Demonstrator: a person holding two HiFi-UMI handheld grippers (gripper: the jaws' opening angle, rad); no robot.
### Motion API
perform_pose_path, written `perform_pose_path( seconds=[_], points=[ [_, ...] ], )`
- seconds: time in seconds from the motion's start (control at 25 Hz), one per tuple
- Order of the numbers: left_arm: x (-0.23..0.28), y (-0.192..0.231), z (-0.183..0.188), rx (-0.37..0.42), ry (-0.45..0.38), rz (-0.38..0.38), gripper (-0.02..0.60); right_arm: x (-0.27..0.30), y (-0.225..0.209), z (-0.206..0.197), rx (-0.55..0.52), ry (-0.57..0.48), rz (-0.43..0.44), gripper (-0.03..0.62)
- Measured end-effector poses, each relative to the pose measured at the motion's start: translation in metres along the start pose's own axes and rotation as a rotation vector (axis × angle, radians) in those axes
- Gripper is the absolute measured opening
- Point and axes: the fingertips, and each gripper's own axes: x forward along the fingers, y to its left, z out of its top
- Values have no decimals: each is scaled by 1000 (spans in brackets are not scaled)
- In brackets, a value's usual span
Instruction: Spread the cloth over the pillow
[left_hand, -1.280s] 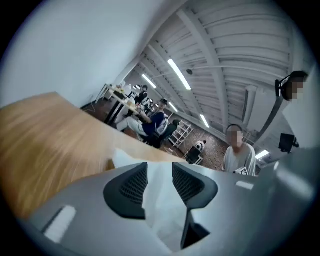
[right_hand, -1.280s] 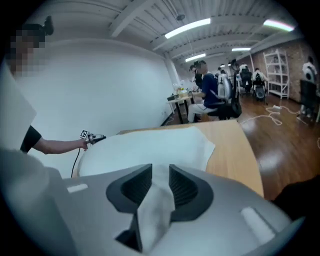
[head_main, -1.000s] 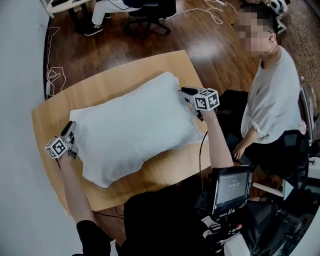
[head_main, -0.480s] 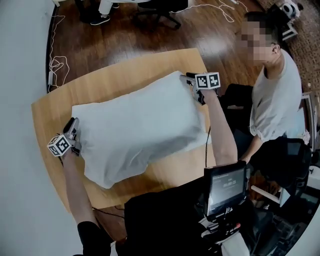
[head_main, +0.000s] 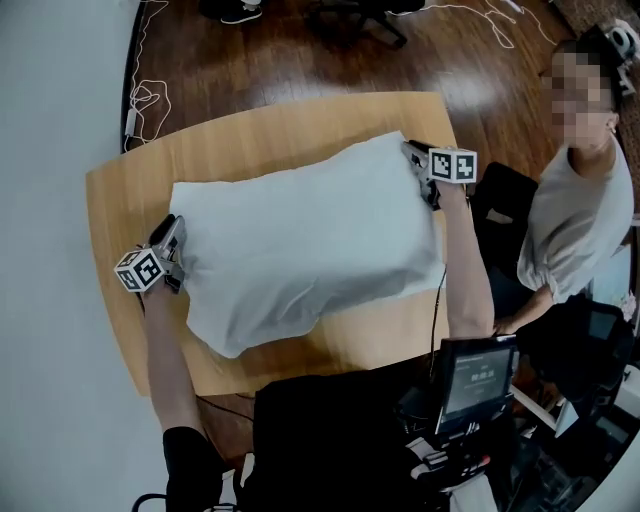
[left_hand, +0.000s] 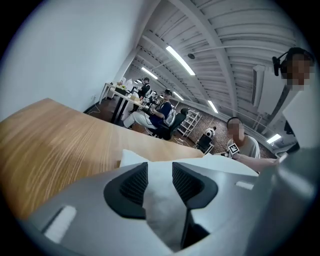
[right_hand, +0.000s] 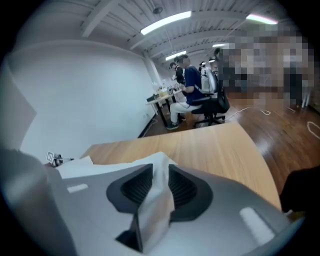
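A white cloth (head_main: 300, 250) lies spread over the pillow on the wooden table (head_main: 250, 130); the pillow itself is hidden under it and shows only as a bulge. My left gripper (head_main: 172, 235) sits at the cloth's left end, shut on its edge. In the left gripper view a fold of cloth (left_hand: 161, 205) is pinched in the left gripper (left_hand: 160, 181). My right gripper (head_main: 415, 152) is at the far right corner. Its jaws have just been closing, and in the right gripper view they (right_hand: 160, 182) grip a ridge of cloth (right_hand: 156, 202).
A seated person (head_main: 580, 220) is close to the table's right side. A small screen (head_main: 472, 375) stands at the near right. Cables (head_main: 150, 100) lie on the wood floor beyond the table's far left corner. Bare tabletop shows along the far and left edges.
My right gripper has moved along the cloth's right side to its far corner and holds it there. The left gripper stays at the left end.
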Motion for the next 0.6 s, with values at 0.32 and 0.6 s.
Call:
perform_pose_path(
  seconds=[0.32, 0.6],
  points=[
    [-107, -118, -40, 43, -52, -153, 149, -132, 5, -121, 0, -1, 26, 100],
    [-96, -119, -85, 47, 85, -143, 137, -124, 54, -158, 39, -22, 48, 18]
  ],
)
